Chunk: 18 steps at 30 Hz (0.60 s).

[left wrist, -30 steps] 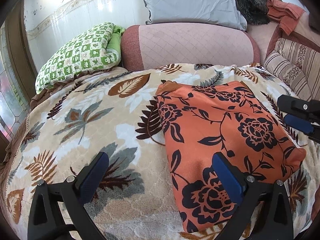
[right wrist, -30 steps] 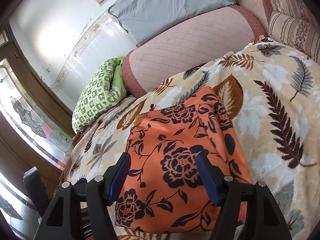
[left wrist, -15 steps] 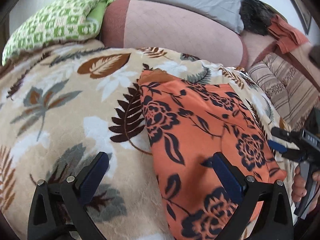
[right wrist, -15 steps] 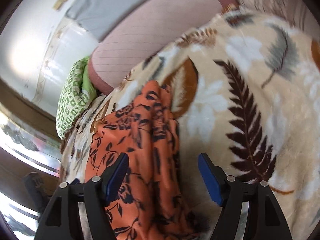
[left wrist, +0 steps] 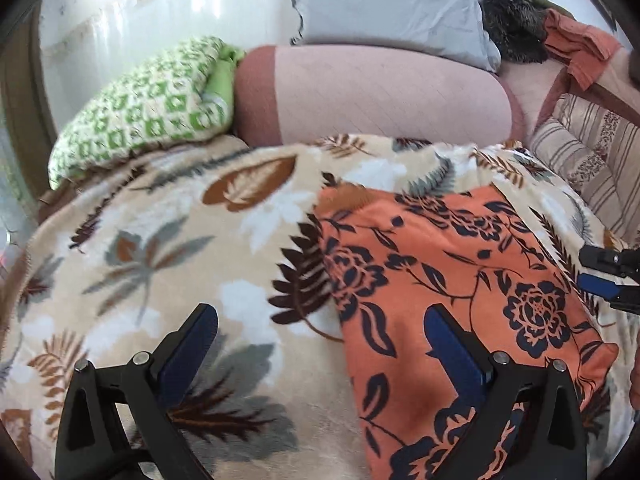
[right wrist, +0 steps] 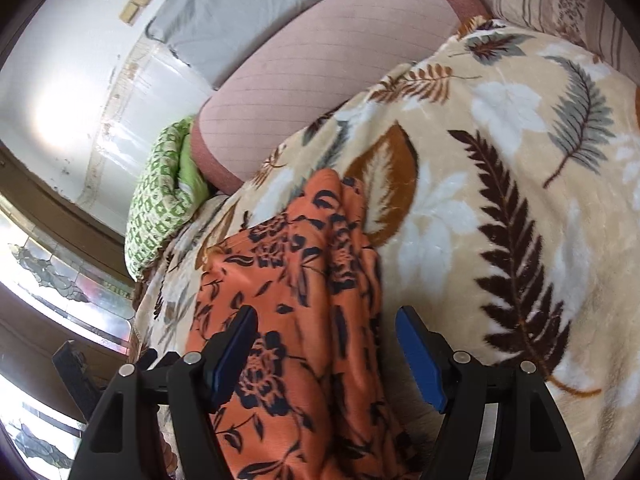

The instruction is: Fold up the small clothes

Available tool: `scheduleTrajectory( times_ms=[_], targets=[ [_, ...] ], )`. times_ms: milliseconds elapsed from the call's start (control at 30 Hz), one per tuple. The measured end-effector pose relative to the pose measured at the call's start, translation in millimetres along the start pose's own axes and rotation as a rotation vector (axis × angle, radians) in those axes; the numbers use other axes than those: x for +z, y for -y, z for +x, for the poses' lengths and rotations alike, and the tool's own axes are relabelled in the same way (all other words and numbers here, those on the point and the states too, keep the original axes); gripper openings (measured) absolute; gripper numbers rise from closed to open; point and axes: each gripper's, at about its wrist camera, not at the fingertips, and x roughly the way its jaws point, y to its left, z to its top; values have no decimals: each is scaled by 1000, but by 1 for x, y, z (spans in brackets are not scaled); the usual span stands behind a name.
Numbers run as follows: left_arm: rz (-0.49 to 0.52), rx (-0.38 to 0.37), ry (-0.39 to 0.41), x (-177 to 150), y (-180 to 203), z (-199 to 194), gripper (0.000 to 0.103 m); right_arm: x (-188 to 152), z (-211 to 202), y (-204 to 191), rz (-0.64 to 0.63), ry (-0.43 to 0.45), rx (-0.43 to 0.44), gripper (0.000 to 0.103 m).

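We see the left gripper with its two blue-padded black fingers spread wide and nothing between the pads; its right finger hangs over the near part of the orange garment with the dark navy flower print, while its left finger hangs over the bare cream plush blanket with brown and grey leaves. Whether either pad touches cloth we cannot tell.

The right gripper also stands well open. The garment's right-hand edge runs between its pads, with the left finger over the orange cloth and the right finger over blanket; the pads do not press on the fabric.

The garment lies folded and roughly flat on the blanket, towards the right side of the bed in the left wrist view, its far edge short of the pink quilted bolster. In that view the right gripper's tips show just off the garment's right edge.

To the garment's left, a broad stretch of blanket lies open up to the green-and-white patterned pillow. Behind the bolster sits a grey pillow, and striped cushions crowd the right side.
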Motion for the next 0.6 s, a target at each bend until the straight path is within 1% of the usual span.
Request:
scheduleTrajectory(
  times_ms=[67,267,367,500,600],
  targets=[
    [6,22,14,1,-2,-3,103,-2,2,-5,-13,-5,-4,75],
    [16,34,17,1,-6,-7,103,-7,9,-12,-13,-8,-3,75],
    [9,51,19,2,-8,-6,103,-8,12,-12,-5,-7,-4,75],
    [-50,92,-6,1,-28,-2,103,-8,15,-14,-6,-6,-12,75],
    [-121,138,-15,2,-51,-2,103,-6,17,-16,-2,4,-10,75]
  ],
)
